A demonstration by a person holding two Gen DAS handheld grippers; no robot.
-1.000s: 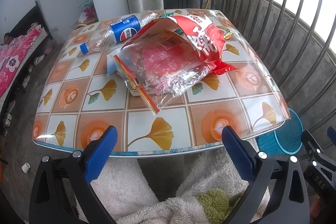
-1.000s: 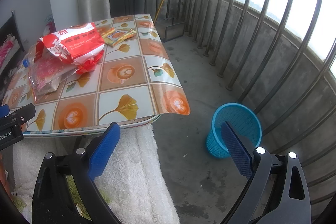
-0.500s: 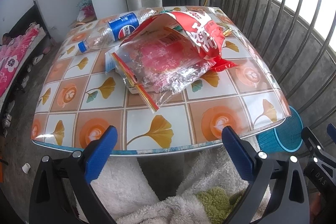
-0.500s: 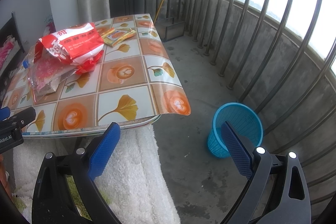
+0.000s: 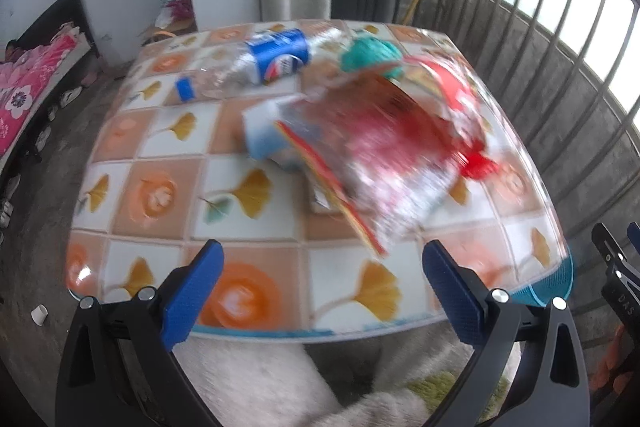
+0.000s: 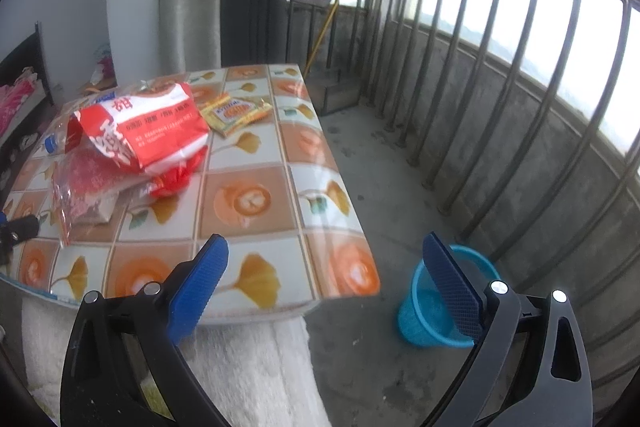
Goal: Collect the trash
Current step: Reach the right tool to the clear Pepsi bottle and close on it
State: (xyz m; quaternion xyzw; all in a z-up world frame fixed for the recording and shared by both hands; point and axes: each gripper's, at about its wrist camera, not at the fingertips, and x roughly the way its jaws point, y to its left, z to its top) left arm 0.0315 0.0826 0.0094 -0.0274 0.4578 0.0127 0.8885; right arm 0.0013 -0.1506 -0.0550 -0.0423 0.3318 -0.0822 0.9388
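Approach step: left hand-held gripper [image 5: 320,279] and right hand-held gripper [image 6: 326,275] both spread wide, empty. Snack bags [image 5: 392,147] lie mid-frame on the surface [image 5: 248,195]; blue bin [image 6: 436,311] lower right on floor. Next, likely close on a bag.

The square table's tile-patterned plastic cover [image 6: 248,203] is smooth and glossy. Near its left edge a crinkly, shiny red-and-white plastic snack bag [image 6: 148,131] lies on a clear film bag [image 5: 384,163]. The round blue plastic mesh basket [image 6: 436,319] looks matt; the grey concrete floor [image 6: 380,187] looks rough.
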